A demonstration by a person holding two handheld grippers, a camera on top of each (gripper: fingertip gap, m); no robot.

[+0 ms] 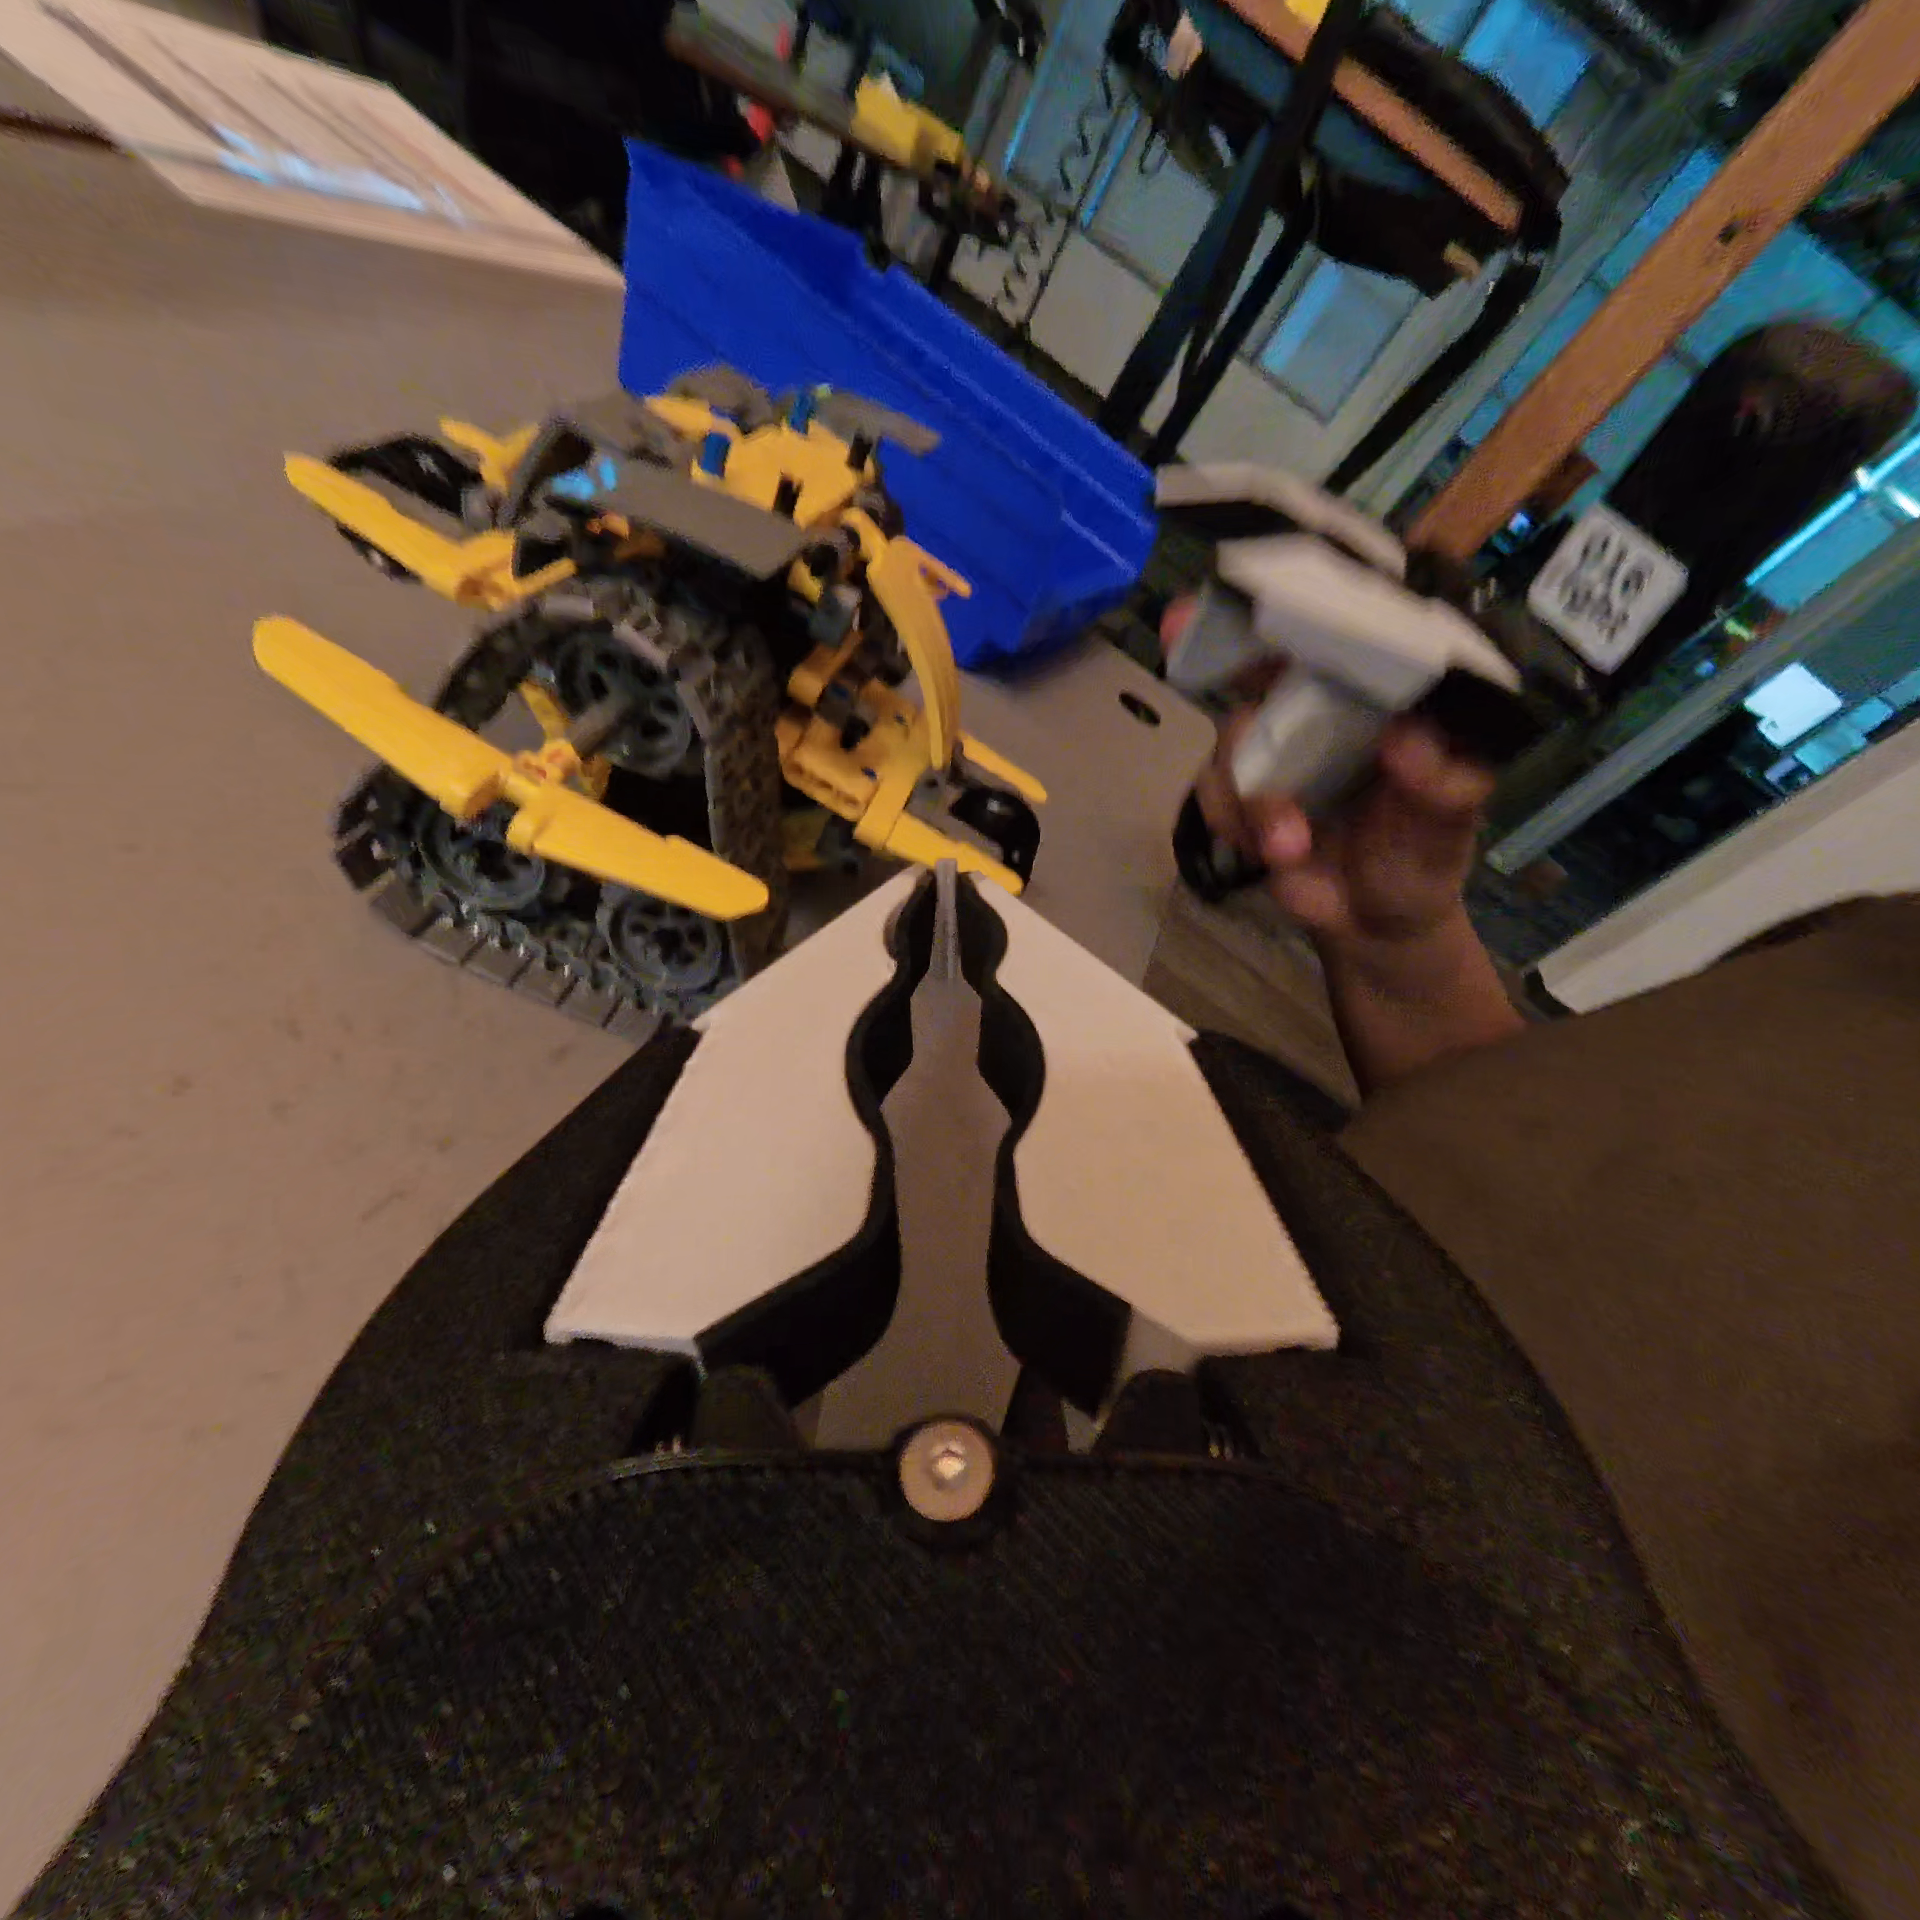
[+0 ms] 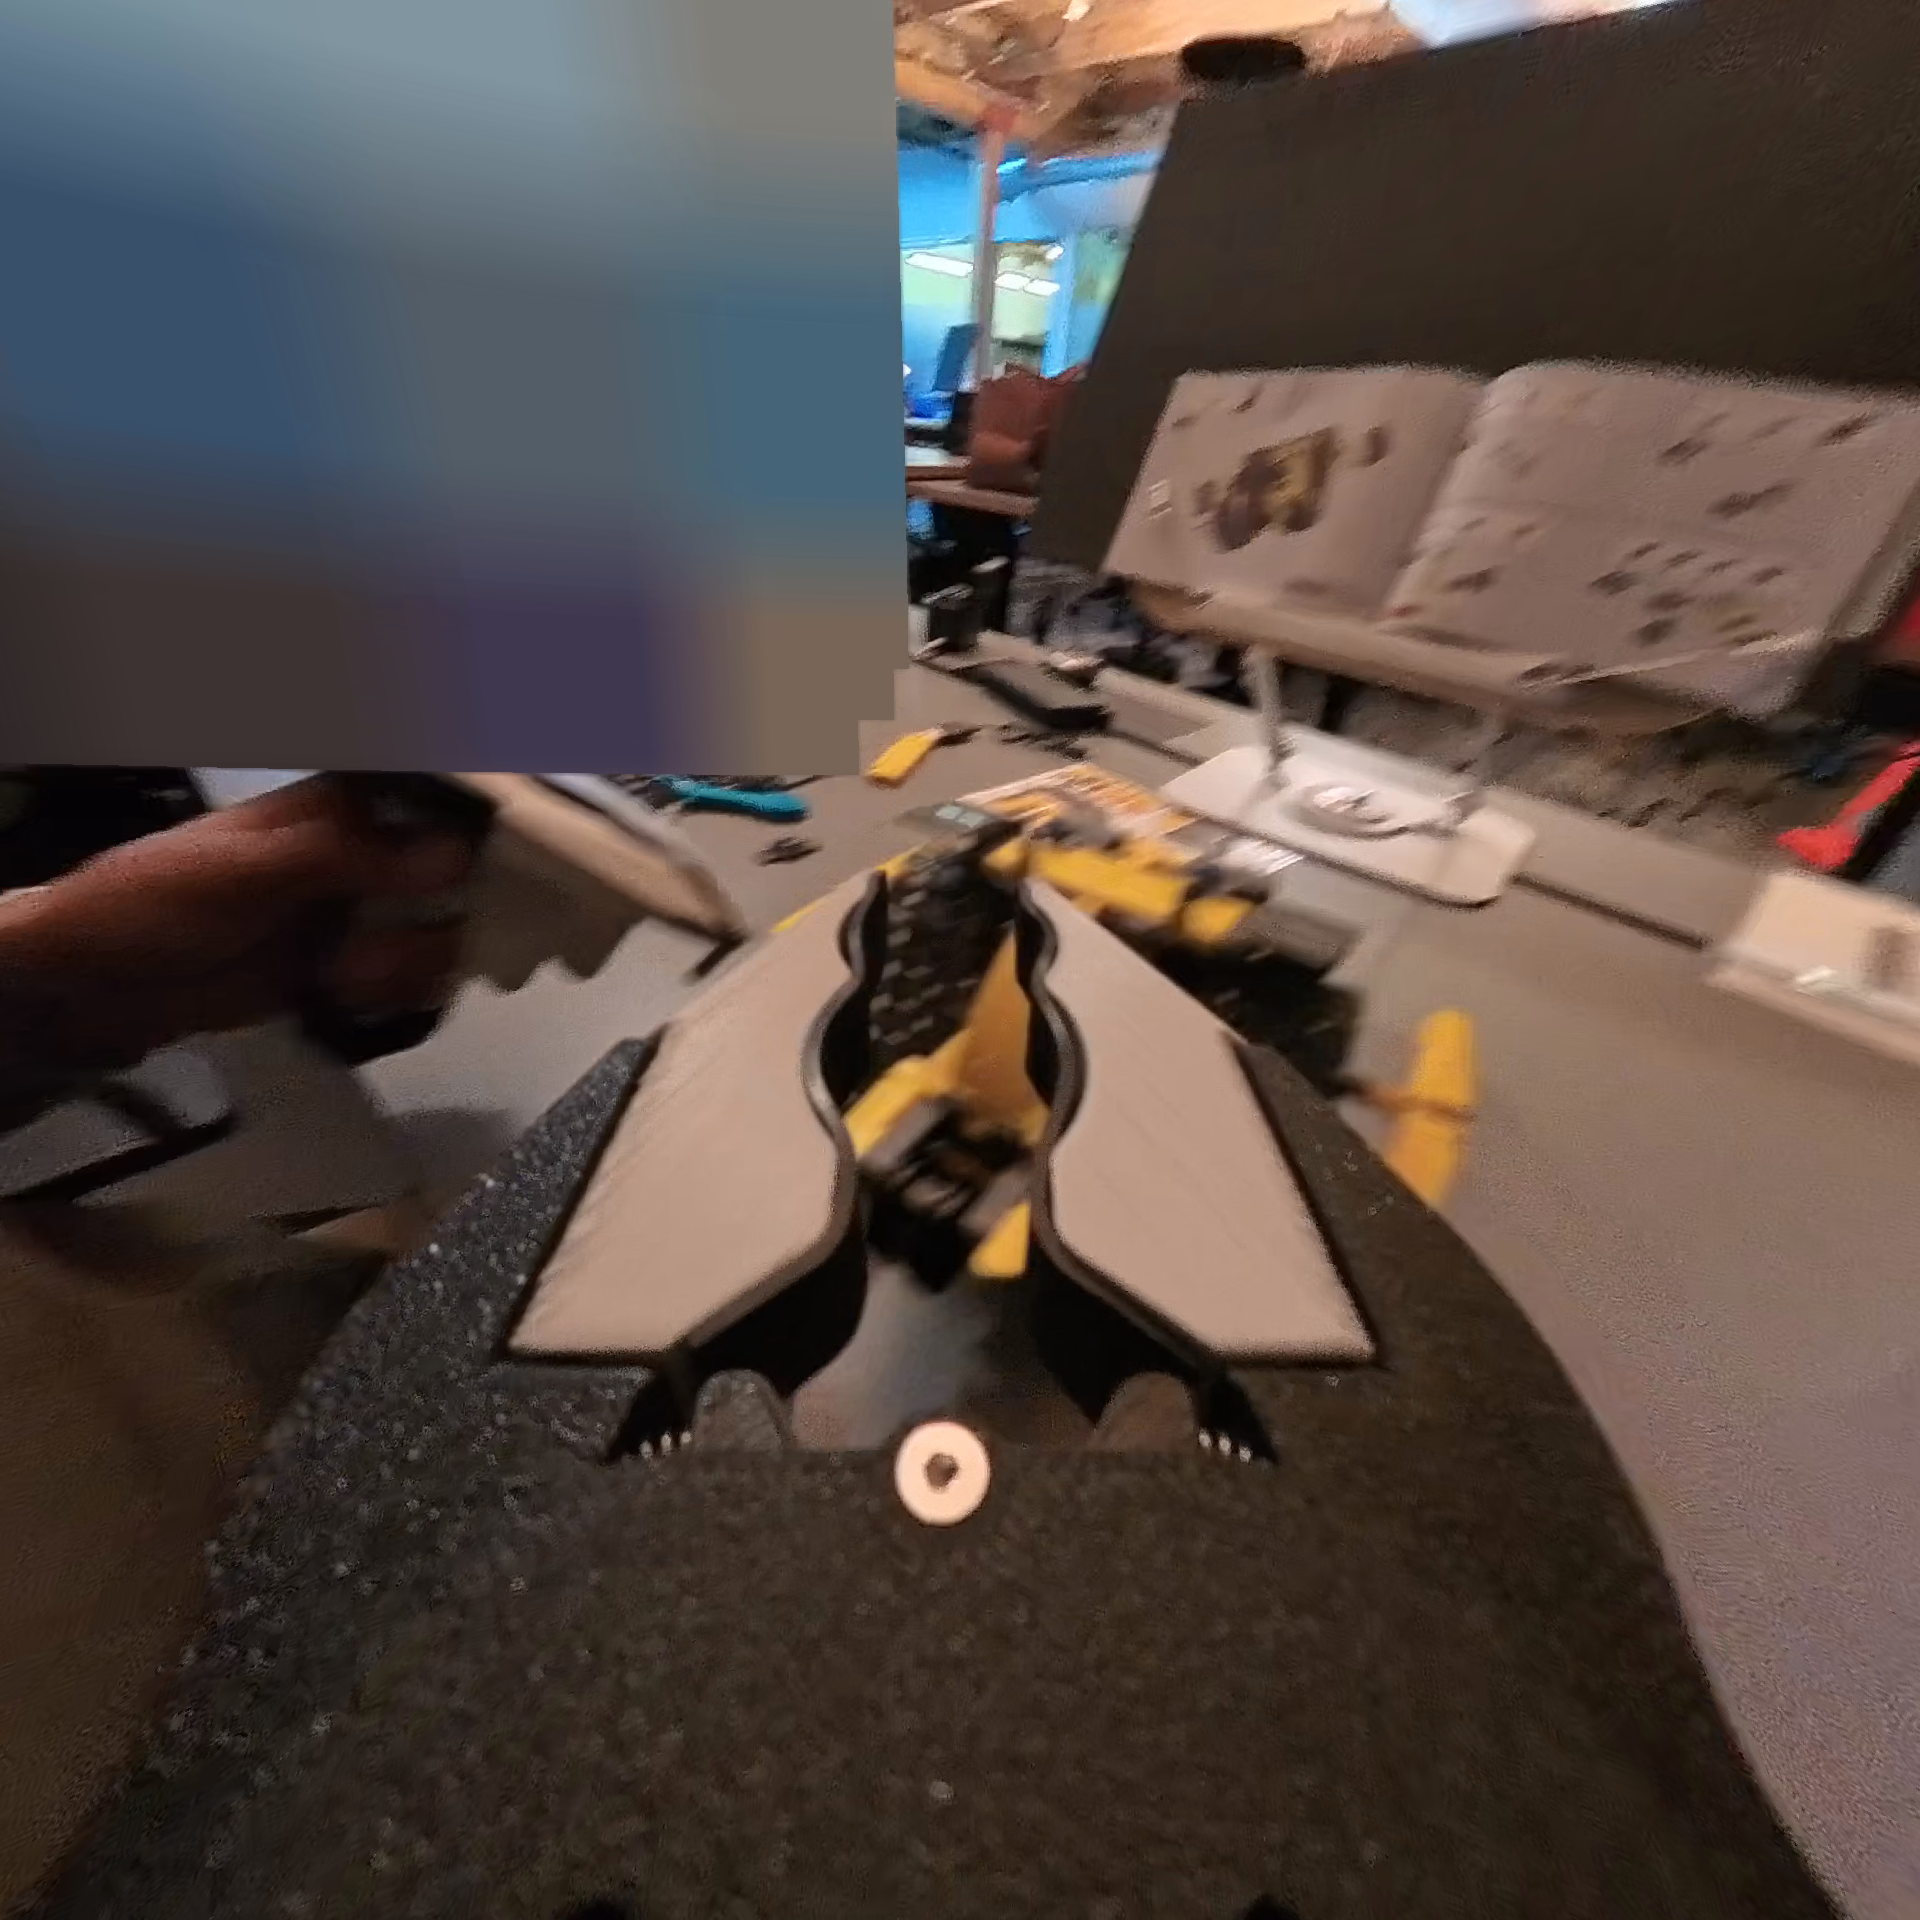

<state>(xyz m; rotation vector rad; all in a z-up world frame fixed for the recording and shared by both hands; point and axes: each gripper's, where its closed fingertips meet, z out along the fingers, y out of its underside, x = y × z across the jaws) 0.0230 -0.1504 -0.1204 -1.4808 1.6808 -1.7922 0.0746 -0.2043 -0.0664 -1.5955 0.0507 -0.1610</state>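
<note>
Spreading under everything is the grey table (image 1: pixel 187 1039), and the yellow-and-black brick-built tracked vehicle (image 1: pixel 644 675) is standing on it as the biggest thing in the middle, its toothed treads resting on the surface and its yellow blades sticking out to the sides. Behind it, close against its far side, a blue plastic bin (image 1: pixel 831 343) is sitting on the table. In the right wrist view an open instruction booklet (image 2: pixel 1507 520) is leaning on a wire stand at the back of the table, with a flat printed sheet (image 2: pixel 1122 821) lying in front of it and a few loose yellow and teal pieces (image 2: pixel 904 756) scattered farther off. The left gripper (image 1: pixel 943 894) is hovering just in front of the vehicle, its two pale fingers pressed together with only a sliver between the tips and nothing between them; the tips are sitting just beside a yellow part at the vehicle's near corner, though whether they are touching it is not clear. The right gripper (image 2: pixel 945 914) is standing spread around the vehicle (image 2: pixel 956 1039), its fingers framing a stretch of black tread and yellow beams, but the blur is hiding whether the pads are touching. A person's hand (image 1: pixel 1371 810) is gripping the right gripper's handle beside the bin.
</note>
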